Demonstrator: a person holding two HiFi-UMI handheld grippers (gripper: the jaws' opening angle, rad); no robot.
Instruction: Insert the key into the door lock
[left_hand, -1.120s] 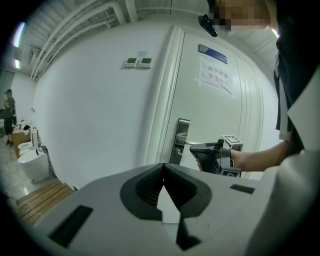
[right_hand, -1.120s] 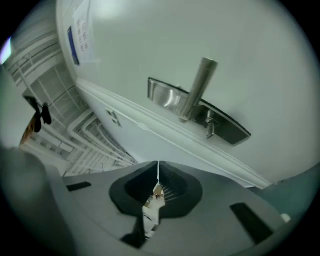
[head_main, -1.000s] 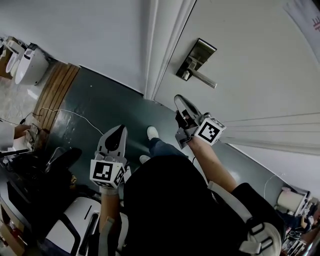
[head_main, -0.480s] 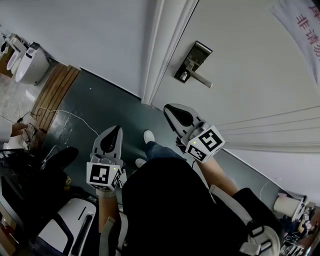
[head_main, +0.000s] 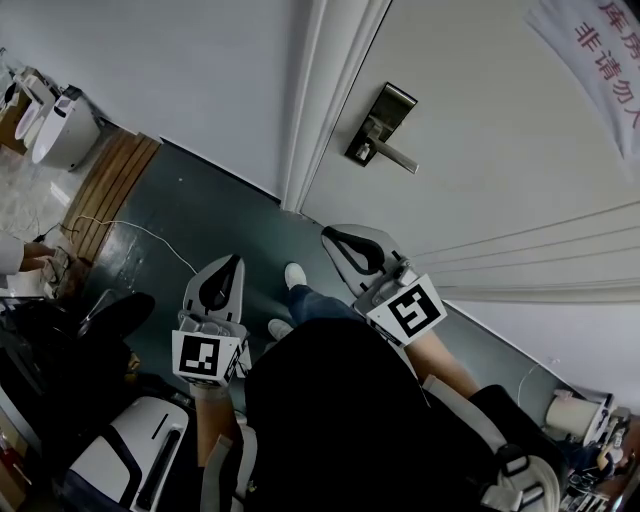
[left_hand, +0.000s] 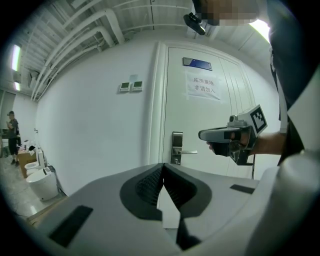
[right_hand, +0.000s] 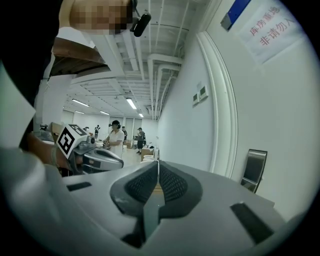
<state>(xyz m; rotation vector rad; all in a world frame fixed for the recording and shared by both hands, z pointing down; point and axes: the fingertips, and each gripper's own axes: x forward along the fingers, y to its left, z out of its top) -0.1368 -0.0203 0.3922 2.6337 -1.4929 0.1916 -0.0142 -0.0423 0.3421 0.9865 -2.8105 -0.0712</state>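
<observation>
The steel lock plate with its lever handle (head_main: 378, 128) sits on the white door (head_main: 480, 150), up and to the right of both grippers. My right gripper (head_main: 328, 235) hangs below the lock, well apart from it, and points left; its jaws are shut. My left gripper (head_main: 233, 262) is lower left over the dark floor, also shut. In the left gripper view the lock plate (left_hand: 177, 148) stands ahead beyond the shut gripper (left_hand: 163, 166). In the right gripper view the lock plate (right_hand: 254, 170) shows at the far right of the gripper (right_hand: 158, 162). No key is visible in any view.
The white door frame (head_main: 308, 110) separates the door from a plain wall. White toilets (head_main: 58, 128), a wooden floor strip (head_main: 110, 180) and a loose cable (head_main: 130, 228) lie at the left. A paper sign (head_main: 595, 50) hangs on the door. People (right_hand: 116, 137) stand far behind.
My right gripper has dropped down and swung left, away from the lock handle. My left gripper has barely moved.
</observation>
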